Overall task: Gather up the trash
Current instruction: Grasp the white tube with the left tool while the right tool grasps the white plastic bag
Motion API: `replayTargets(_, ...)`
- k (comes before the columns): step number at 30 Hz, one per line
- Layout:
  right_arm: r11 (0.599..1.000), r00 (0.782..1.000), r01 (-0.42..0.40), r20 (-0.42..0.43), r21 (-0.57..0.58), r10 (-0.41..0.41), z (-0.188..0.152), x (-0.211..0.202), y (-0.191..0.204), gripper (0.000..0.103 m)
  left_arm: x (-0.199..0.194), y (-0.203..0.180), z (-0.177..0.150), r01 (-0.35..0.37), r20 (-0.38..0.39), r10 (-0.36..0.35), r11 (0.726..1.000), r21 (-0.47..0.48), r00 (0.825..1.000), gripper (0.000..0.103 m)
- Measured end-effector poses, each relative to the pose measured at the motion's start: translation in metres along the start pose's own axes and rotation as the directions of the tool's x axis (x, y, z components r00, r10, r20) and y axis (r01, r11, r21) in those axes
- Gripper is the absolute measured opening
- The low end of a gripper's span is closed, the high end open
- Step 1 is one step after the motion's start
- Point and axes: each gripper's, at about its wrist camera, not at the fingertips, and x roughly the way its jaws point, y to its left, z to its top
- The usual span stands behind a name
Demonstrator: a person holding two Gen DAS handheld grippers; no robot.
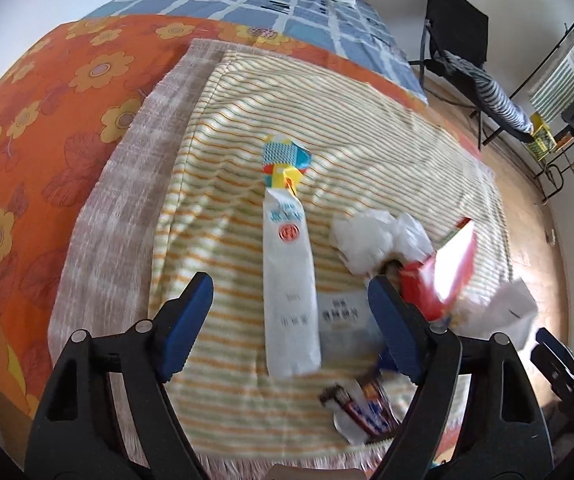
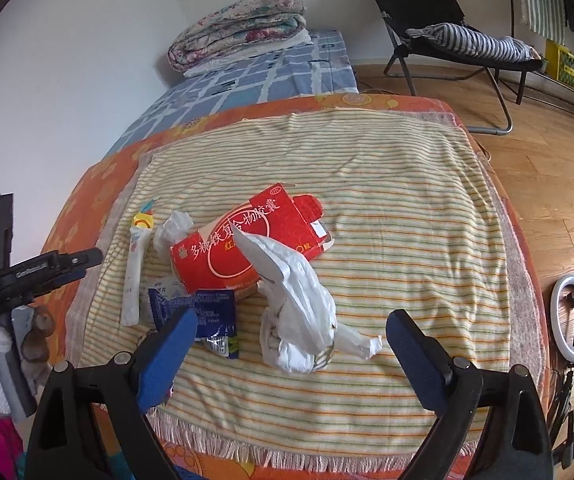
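Trash lies on a striped cloth [image 1: 215, 208] spread over a bed. A long white wrapper [image 1: 287, 248] with a colourful top lies flat between the fingers of my left gripper [image 1: 289, 284], which stands open above it without touching it. To its right are crumpled white plastic [image 1: 379, 240], a red box [image 1: 443, 272] and a dark snack wrapper [image 1: 363, 404]. In the right wrist view the red box [image 2: 247, 248] sits mid-cloth with a blue sachet [image 2: 207, 312] in front. My right gripper [image 2: 291, 318] stands open above a crumpled white bag [image 2: 299, 312].
An orange flowered sheet [image 1: 47, 120] and a blue checked one [image 2: 247, 76] cover the bed, with folded quilts [image 2: 243, 28] at its far end. A black folding chair [image 2: 447, 40] and a ring light [image 2: 573, 316] stand on the wooden floor to the right. The cloth's fringe [image 2: 287, 440] marks the near bed edge.
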Motion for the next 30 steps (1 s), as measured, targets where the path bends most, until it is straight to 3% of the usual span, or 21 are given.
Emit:
replayTargets(8, 0.997, 0.998, 0.057, -0.023, -0.054, -0.058, 0.010, 0.021, 0.004, 0.090, 0.038, 0.004, 0.016, -0.007, -0.051, 0.005, 0.999, -0.036, 0.999, 0.067)
replayTargets(18, 0.998, 0.997, 0.058, -0.057, -0.032, -0.060, 0.015, 0.039, -0.005, 0.077, 0.069, 0.003, 0.027, -0.025, -0.080, 0.021, 0.999, -0.043, 0.997, 0.051)
replayTargets(23, 0.997, 0.996, 0.063, -0.061, -0.040, -0.065, 0.015, 0.044, -0.003, 0.072, 0.073, -0.002, 0.025, -0.058, -0.074, 0.058, 0.998, 0.001, 0.996, 0.040)
replayTargets(24, 0.997, 0.996, 0.059, -0.062, -0.040, -0.062, 0.015, 0.044, -0.003, 0.068, 0.072, -0.002, 0.025, -0.055, -0.072, 0.055, 0.998, 0.005, 0.996, 0.034)
replayTargets(27, 0.998, 0.997, 0.049, -0.063, -0.038, -0.051, 0.016, 0.045, -0.004, 0.060, 0.069, -0.002, 0.025, -0.049, -0.067, 0.050, 0.999, 0.007, 0.997, 0.032)
replayTargets(30, 0.999, 0.997, 0.031, -0.071, -0.036, -0.033, 0.016, 0.047, -0.005, 0.043, 0.064, -0.001, 0.024, -0.045, -0.059, 0.045, 0.999, 0.005, 0.997, 0.029)
